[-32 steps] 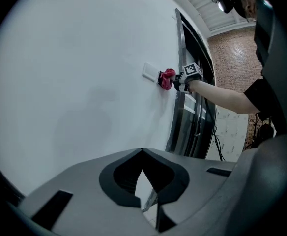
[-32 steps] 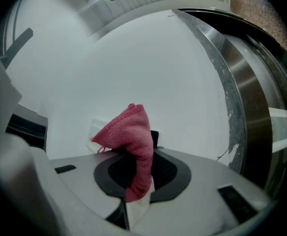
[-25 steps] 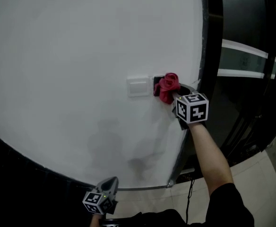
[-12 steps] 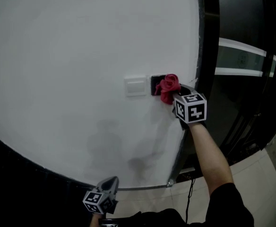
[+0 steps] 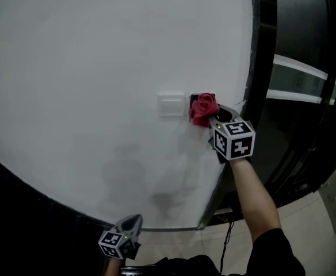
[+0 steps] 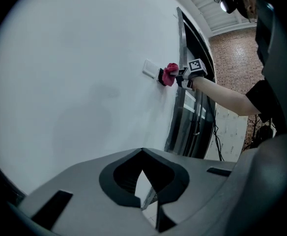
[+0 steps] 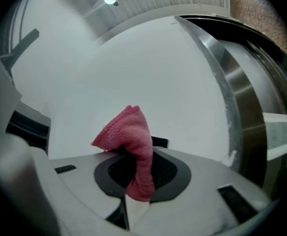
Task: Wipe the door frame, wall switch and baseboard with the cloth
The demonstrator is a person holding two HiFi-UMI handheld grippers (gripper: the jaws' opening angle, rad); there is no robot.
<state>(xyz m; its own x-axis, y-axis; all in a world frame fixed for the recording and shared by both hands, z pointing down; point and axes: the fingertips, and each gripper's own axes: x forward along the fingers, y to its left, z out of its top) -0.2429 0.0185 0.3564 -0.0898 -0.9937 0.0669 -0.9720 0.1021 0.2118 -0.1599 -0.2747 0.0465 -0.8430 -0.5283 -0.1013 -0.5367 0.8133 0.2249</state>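
Right gripper (image 5: 215,118) with red cloth (image 5: 203,107) at dark wall switch (image 5: 194,99)

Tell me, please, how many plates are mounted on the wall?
2: a white switch left of the cloth, and a black plate partly behind the cloth. More could be hidden beneath it.

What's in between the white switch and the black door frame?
In the head view, the red cloth, pinched by the right gripper, partly covers a dark plate beside the white switch; then bare wall to the door frame.
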